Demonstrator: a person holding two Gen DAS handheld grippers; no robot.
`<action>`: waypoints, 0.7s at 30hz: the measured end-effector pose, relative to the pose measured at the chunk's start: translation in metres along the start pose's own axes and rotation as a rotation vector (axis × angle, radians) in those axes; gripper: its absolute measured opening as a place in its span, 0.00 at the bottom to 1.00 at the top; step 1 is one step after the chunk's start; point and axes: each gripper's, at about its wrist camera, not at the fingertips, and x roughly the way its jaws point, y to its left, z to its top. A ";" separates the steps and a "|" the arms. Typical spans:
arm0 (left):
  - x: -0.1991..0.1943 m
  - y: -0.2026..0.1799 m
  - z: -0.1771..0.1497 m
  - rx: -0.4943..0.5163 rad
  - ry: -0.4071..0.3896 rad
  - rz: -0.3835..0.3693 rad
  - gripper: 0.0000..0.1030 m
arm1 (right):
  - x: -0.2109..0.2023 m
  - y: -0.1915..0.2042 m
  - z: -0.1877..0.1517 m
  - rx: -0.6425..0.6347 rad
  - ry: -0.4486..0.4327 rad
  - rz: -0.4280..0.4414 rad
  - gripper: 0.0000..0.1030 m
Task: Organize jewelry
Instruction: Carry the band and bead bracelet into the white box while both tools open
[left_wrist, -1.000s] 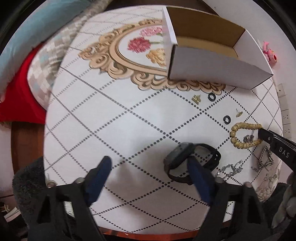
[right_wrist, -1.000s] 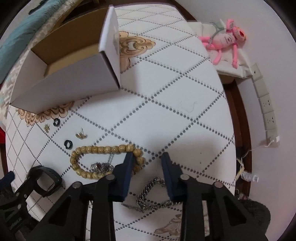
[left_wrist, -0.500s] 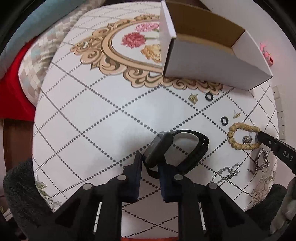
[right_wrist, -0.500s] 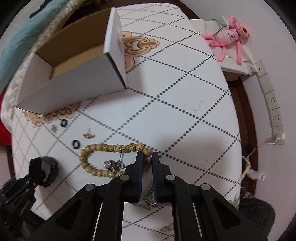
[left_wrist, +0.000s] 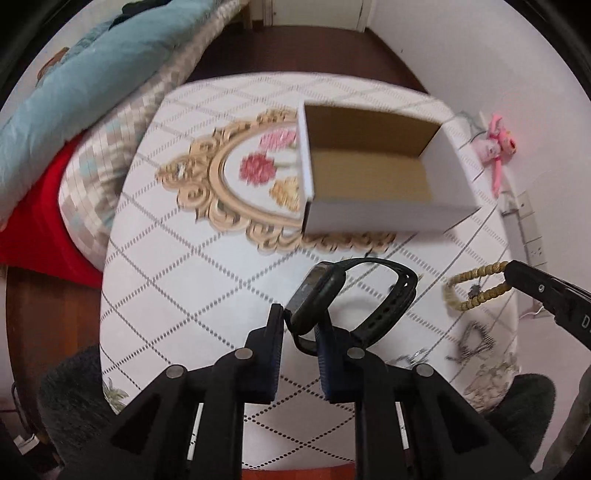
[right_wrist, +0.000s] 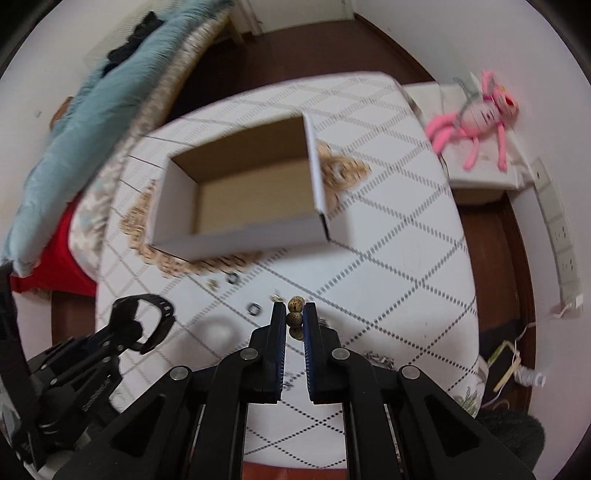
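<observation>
Two hand-held grippers each pinch a piece of jewelry above the patterned counter (left_wrist: 177, 280). At lower centre of the left wrist view, the left hand-held gripper (left_wrist: 301, 328) is pressed onto the black watch (left_wrist: 317, 295), whose strap loops to the right, lifted off the cloth. At lower centre of the right wrist view, the right hand-held gripper (right_wrist: 294, 321) clamps the wooden bead bracelet (right_wrist: 295, 310); the left wrist view shows its loop hanging at the right edge. An open cardboard box (right_wrist: 236, 199) sits beyond both, in the upper middle. Small rings (right_wrist: 254, 309) and a silver chain (left_wrist: 474, 338) lie on the counter.
</observation>
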 end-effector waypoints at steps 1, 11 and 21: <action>-0.006 -0.002 0.006 0.004 -0.011 -0.008 0.13 | -0.007 0.003 0.003 -0.007 -0.013 0.007 0.09; -0.011 -0.015 0.078 0.052 -0.066 -0.028 0.13 | -0.063 0.029 0.069 -0.065 -0.137 0.078 0.09; 0.023 -0.021 0.130 0.050 0.000 -0.054 0.17 | -0.012 0.035 0.126 -0.082 -0.068 0.036 0.09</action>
